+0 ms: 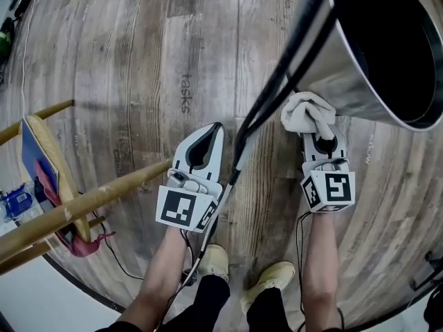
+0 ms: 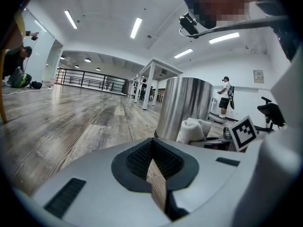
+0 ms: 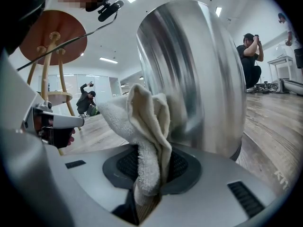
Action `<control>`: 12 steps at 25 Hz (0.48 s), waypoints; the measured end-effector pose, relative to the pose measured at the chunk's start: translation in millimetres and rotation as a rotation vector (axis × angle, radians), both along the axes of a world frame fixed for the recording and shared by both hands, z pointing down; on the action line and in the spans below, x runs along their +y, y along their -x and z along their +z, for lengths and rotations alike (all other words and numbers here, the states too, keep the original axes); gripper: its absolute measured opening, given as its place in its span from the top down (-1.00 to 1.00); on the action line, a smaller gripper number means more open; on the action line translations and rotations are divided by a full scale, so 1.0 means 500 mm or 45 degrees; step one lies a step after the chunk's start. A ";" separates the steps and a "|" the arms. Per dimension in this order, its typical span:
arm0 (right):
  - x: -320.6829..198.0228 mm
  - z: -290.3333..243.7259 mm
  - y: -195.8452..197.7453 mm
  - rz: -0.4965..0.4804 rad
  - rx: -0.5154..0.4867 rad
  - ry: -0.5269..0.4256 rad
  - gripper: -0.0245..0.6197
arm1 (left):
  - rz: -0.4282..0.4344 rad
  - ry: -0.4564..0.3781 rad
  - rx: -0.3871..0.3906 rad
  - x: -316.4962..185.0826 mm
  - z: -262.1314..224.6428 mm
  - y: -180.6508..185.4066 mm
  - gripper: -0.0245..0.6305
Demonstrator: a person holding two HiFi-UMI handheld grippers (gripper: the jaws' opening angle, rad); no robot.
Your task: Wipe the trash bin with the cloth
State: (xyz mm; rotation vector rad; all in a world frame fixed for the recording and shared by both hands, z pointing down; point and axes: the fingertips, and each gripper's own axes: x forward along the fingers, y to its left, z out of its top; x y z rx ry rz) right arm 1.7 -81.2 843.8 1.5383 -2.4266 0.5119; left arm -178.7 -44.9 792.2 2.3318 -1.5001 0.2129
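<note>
The steel trash bin (image 1: 360,54) stands on the wood floor at the upper right of the head view, its black inside showing. A white cloth (image 1: 306,113) rests against the bin's lower side, and my right gripper (image 1: 320,127) is shut on it. In the right gripper view the cloth (image 3: 142,126) bunches up out of the jaws of the right gripper (image 3: 149,157) and touches the shiny bin wall (image 3: 199,74). My left gripper (image 1: 217,127) hangs left of the bin, shut and empty. From the left gripper view, past the left gripper (image 2: 152,144), the bin (image 2: 184,108) and cloth (image 2: 194,129) lie ahead to the right.
A wooden stool's legs (image 1: 83,203) slant in from the left, with its round seat (image 3: 54,37) in the right gripper view. A black cable (image 1: 270,95) runs diagonally between the grippers. A blue and red item (image 1: 38,161) sits at the far left. People stand far off in the hall.
</note>
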 end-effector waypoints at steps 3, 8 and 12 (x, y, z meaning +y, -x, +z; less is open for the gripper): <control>0.013 -0.018 0.000 0.001 -0.009 -0.016 0.63 | 0.015 -0.006 -0.012 0.016 0.001 -0.001 0.94; 0.050 -0.058 -0.001 -0.024 -0.002 -0.021 0.63 | -0.016 0.046 0.027 0.046 -0.025 -0.007 0.94; 0.092 -0.111 -0.006 -0.054 0.010 -0.025 0.63 | -0.007 0.042 0.019 0.074 -0.078 -0.016 0.94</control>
